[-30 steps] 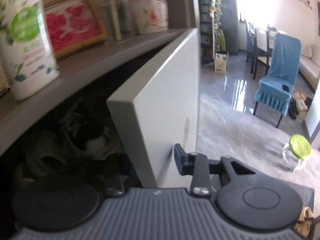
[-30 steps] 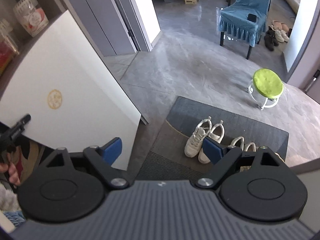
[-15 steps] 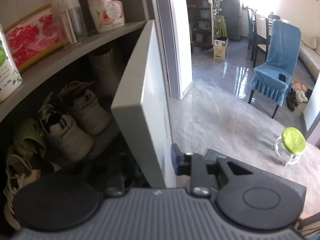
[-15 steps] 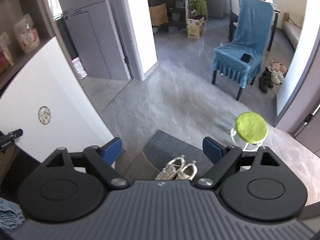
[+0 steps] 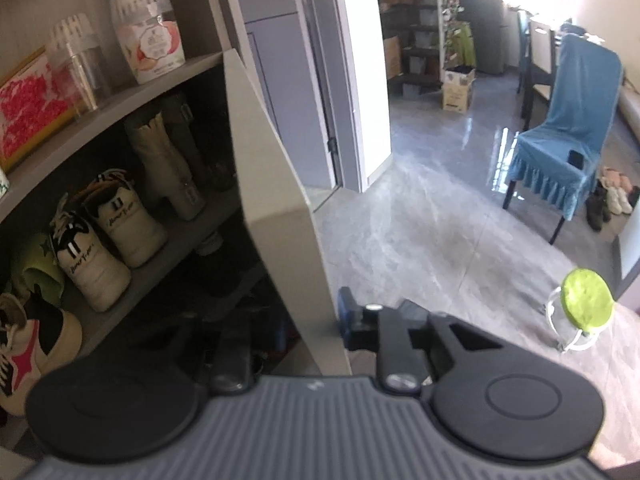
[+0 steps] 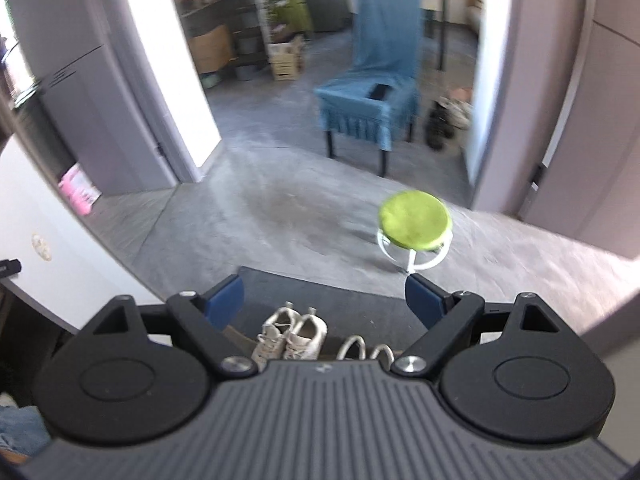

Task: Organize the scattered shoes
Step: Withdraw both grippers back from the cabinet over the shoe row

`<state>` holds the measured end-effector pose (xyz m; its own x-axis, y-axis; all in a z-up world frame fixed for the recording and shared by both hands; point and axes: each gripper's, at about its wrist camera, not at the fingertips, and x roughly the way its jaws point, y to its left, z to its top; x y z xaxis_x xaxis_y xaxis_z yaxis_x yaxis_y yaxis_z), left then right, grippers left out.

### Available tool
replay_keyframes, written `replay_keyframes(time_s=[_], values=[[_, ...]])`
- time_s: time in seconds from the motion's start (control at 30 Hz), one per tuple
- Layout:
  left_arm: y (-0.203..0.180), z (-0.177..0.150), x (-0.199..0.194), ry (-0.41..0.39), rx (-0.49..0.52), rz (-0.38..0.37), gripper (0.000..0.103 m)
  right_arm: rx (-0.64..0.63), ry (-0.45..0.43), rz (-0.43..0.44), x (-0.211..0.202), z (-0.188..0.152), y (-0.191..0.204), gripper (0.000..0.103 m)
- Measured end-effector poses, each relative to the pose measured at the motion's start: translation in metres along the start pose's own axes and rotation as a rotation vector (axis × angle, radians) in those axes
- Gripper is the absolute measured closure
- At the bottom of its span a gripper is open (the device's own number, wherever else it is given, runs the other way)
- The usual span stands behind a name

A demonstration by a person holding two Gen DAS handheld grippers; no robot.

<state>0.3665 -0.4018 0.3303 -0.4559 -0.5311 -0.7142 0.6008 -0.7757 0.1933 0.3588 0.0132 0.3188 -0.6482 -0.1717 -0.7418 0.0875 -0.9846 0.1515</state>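
Presently left hand-held gripper (image 5: pixel 316 320) clamped on cabinet door (image 5: pixel 276 216) edge, right hand-held gripper (image 6: pixel 324 300) spread wide above sneakers (image 6: pixel 292 336).

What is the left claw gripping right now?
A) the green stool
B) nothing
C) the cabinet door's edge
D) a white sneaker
C: the left claw straddles the cabinet door, one finger on each face of its edge, beside the shoe shelves.
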Motion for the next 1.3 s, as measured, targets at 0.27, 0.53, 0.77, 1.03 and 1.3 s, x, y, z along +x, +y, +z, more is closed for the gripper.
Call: replay_keyframes(time_s=[0.27,0.53,0.77,1.03,1.3], values=[[-0.059,0.032,0.011,0.037,0.015,0.021,0.069,0.176,-0.013,-0.051,-0.013,-0.036,-0.043,0.013],[-0.1,0.069,0.032,0.089,-0.078,0.052,0.066,0.327,-0.049,-0.102,-0.032,-0.076,-0.076,0.013],[-0.121,0.087,0.046,0.075,-0.094,0.039,0.062,0.384,-0.044,-0.16,-0.046,-0.109,-0.092,0.013],[-0.101,0.066,0.032,0.009,-0.038,-0.147,0.062,0.386,0.002,-0.149,-0.042,-0.122,-0.09,0.013],[-0.076,0.04,0.015,-0.053,0.028,-0.345,0.062,0.23,-0.008,-0.067,-0.03,-0.114,-0.061,0.013]])
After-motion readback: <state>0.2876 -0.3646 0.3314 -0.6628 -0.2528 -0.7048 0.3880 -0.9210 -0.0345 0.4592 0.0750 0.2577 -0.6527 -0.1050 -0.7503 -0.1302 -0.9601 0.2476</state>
